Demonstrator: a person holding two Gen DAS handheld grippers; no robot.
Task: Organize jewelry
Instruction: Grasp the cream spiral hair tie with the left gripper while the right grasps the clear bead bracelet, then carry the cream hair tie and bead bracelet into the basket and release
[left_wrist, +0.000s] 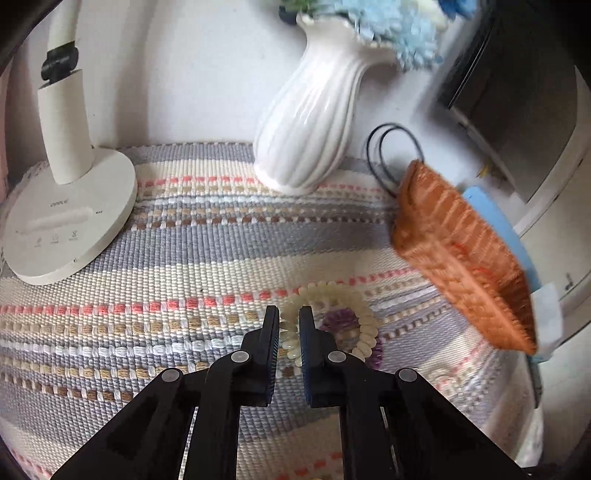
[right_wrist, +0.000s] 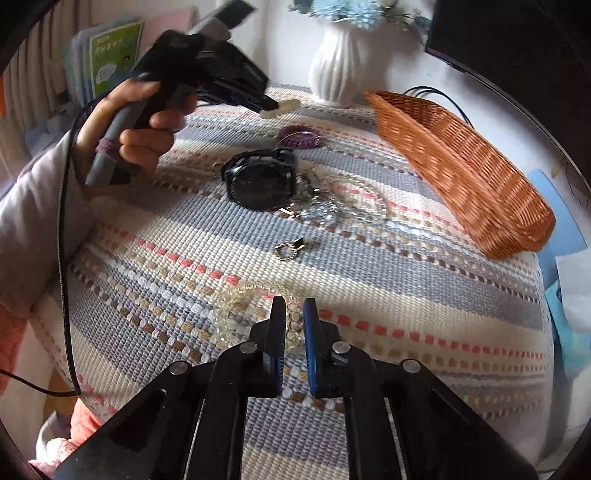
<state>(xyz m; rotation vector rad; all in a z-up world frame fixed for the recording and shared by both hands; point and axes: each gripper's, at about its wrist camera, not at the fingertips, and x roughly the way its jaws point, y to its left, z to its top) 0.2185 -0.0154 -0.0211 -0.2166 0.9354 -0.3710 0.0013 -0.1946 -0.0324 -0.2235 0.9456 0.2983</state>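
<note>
In the left wrist view a cream bead bracelet (left_wrist: 334, 295) lies on the striped woven cloth (left_wrist: 207, 258), partly over a purple coil band (left_wrist: 341, 318). My left gripper (left_wrist: 289, 314) is shut on the bracelet's near strand. The right wrist view shows that same gripper (right_wrist: 271, 107) in a person's hand at the far side. My right gripper (right_wrist: 294, 306) is shut on a clear yellowish bead bracelet (right_wrist: 240, 299) at the cloth's near edge. Between the two lie a black watch (right_wrist: 258, 181), a tangle of clear beads and metal pieces (right_wrist: 325, 206) and a small gold clasp (right_wrist: 288, 249).
An orange wicker basket (right_wrist: 461, 166) stands along the right side of the cloth. A white ribbed vase (left_wrist: 310, 122) with blue flowers is at the back. A white lamp base (left_wrist: 70, 221) sits at the back left. A black cable (right_wrist: 62, 240) hangs down the left edge.
</note>
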